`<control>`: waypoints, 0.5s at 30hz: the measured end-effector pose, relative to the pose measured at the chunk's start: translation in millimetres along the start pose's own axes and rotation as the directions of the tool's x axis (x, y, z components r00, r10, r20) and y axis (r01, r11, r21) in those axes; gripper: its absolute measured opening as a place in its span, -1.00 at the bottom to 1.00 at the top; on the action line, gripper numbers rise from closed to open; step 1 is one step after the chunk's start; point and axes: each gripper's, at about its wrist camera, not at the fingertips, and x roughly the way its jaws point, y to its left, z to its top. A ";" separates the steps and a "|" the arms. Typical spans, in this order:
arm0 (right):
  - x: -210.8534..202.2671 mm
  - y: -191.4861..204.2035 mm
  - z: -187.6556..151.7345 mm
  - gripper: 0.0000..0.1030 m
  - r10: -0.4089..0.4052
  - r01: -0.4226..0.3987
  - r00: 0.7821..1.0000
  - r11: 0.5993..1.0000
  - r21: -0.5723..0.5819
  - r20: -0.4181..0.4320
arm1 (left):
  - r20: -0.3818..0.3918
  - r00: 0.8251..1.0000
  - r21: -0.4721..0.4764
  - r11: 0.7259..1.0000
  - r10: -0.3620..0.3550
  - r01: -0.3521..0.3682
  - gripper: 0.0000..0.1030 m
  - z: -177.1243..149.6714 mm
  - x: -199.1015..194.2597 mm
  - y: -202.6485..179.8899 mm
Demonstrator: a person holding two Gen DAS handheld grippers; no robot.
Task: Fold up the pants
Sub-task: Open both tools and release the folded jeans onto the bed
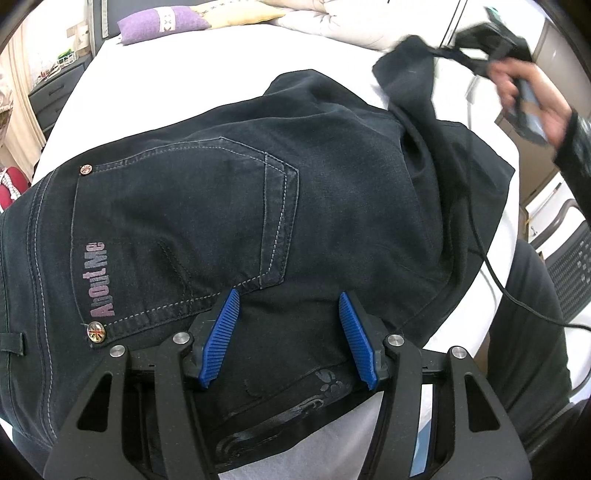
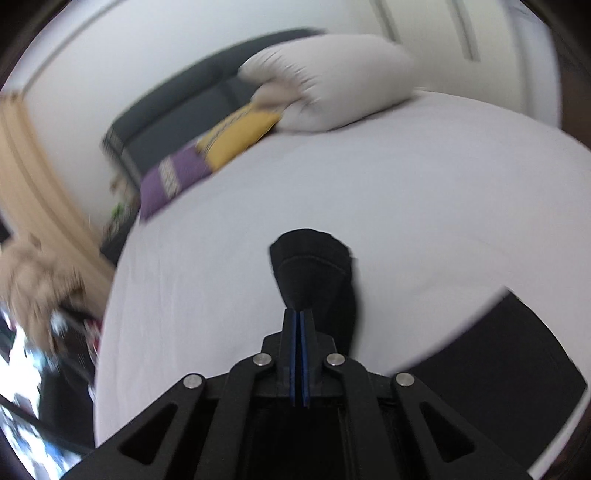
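Both hand-held grippers are seen over a white bed (image 2: 406,206): dark pants (image 1: 229,206) are spread on it, pocket side up. The left hand-held gripper (image 1: 288,332) is held half spread above the seat; a pant hem (image 2: 314,269) is pinched by the right hand-held gripper (image 2: 299,317), lifted off the sheet.

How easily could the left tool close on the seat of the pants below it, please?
Probably easily: the left tool hangs open right over the pants, with nothing between.

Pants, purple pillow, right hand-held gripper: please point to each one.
pants (image 1: 207,206), left wrist view, back pocket.
purple pillow (image 1: 162,23), left wrist view, top face.
right hand-held gripper (image 2: 298,314), right wrist view, closed fingertips on dark cloth.
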 end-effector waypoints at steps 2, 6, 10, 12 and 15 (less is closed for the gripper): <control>-21.7 -43.5 -2.8 -0.96 -0.018 0.014 0.999 0.995 0.103 0.037 | 0.000 1.000 -0.001 1.000 -0.001 0.001 0.06 -0.3 -0.2 0.0; -67.1 -168.7 -34.8 -0.96 -0.109 0.072 0.992 0.911 0.407 0.067 | -0.002 1.000 -0.009 1.000 0.001 -0.001 0.07 1.3 -1.9 0.6; -88.8 -247.0 -78.6 -0.31 -0.065 0.036 0.998 0.774 0.632 0.022 | -0.008 1.000 -0.012 1.000 0.011 -0.011 0.07 2.4 -0.7 -0.5; -100.6 -247.0 -94.9 0.33 -0.011 -0.036 0.998 0.763 0.646 0.068 | -0.015 1.000 -0.019 1.000 0.013 -0.014 0.07 4.2 -0.4 -1.0; -91.6 -230.5 -97.2 0.47 0.083 -0.122 0.992 0.765 0.633 0.092 | -0.025 0.999 -0.022 0.999 0.026 -0.027 0.07 7.4 0.3 -3.4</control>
